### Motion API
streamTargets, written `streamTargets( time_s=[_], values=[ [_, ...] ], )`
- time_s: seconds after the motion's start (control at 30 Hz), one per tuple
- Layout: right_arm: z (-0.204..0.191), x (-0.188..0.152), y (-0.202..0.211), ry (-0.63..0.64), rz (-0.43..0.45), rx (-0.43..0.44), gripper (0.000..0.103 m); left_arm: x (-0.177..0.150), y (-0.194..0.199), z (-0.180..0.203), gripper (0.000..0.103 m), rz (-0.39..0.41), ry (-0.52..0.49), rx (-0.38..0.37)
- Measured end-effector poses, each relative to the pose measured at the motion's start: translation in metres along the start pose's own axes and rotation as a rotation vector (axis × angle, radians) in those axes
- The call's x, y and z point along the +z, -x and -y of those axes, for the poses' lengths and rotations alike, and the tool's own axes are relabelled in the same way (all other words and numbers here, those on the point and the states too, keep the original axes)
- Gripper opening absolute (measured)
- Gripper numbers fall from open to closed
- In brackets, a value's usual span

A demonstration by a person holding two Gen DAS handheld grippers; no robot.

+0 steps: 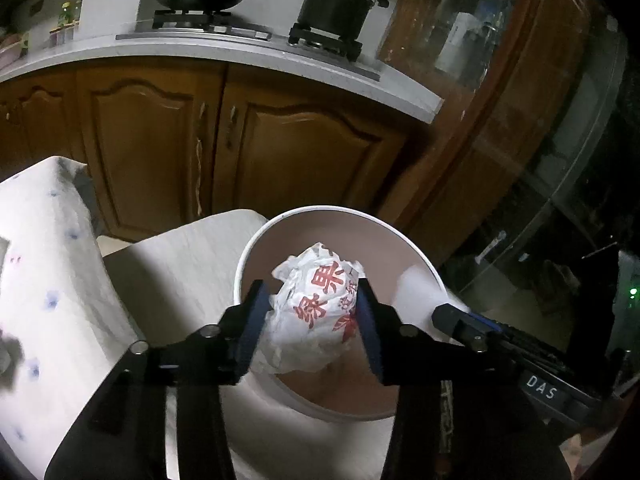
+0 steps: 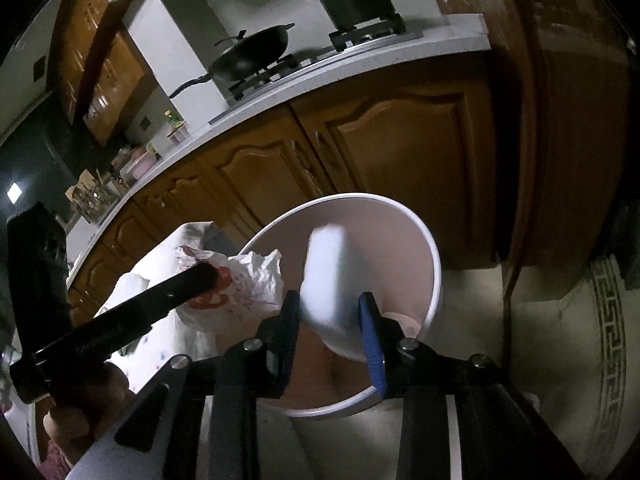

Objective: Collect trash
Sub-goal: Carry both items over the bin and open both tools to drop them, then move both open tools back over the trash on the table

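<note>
Left gripper (image 1: 310, 314) clenched on crumpled white plastic bag with red characters (image 1: 316, 308), bag wedged between blue pads, hanging over open mouth of round white bin with pinkish inside (image 1: 340, 213). Bag's long axis roughly upright.

Right gripper (image 2: 330, 314) grasps blurred white paper wad (image 2: 326, 276), right of bag, over same bin; wad elongated, pointing away from gripper, tilted slightly right.

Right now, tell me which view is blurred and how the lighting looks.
Right wrist view: the white object in the right claw is motion-blurred. Left wrist view: the printed plastic bag is sharp. Both are dim, with dark fisheye corners.
</note>
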State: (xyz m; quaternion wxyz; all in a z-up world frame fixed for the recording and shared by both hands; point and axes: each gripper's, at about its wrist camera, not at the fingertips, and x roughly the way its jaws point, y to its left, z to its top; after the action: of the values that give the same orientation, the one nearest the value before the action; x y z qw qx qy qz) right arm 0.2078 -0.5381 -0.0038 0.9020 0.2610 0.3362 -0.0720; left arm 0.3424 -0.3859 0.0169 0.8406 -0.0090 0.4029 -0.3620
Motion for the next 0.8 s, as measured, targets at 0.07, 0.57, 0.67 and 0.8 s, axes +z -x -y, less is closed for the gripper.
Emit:
streamTargets(
  time_s=[0.07,0.57,0.67,0.8],
  values=[
    [0.002,0.000,0.000,-0.007,0.000,0.010,0.037,0.000,0.002,-0.001,0.048,0.008,0.001,0.003],
    [0.002,0.001,0.024,-0.018,0.046,-0.021,0.037,0.000,-0.001,-0.011,0.077,-0.005,0.062,-0.016],
    [0.000,0.001,0.031,-0.011,0.059,-0.029,0.037,0.000,0.004,-0.013,0.077,-0.001,0.077,-0.032],
    [-0.002,0.003,0.039,-0.010,0.070,-0.027,0.037,-0.005,0.031,-0.022,0.077,0.040,0.097,-0.021]
  ],
)
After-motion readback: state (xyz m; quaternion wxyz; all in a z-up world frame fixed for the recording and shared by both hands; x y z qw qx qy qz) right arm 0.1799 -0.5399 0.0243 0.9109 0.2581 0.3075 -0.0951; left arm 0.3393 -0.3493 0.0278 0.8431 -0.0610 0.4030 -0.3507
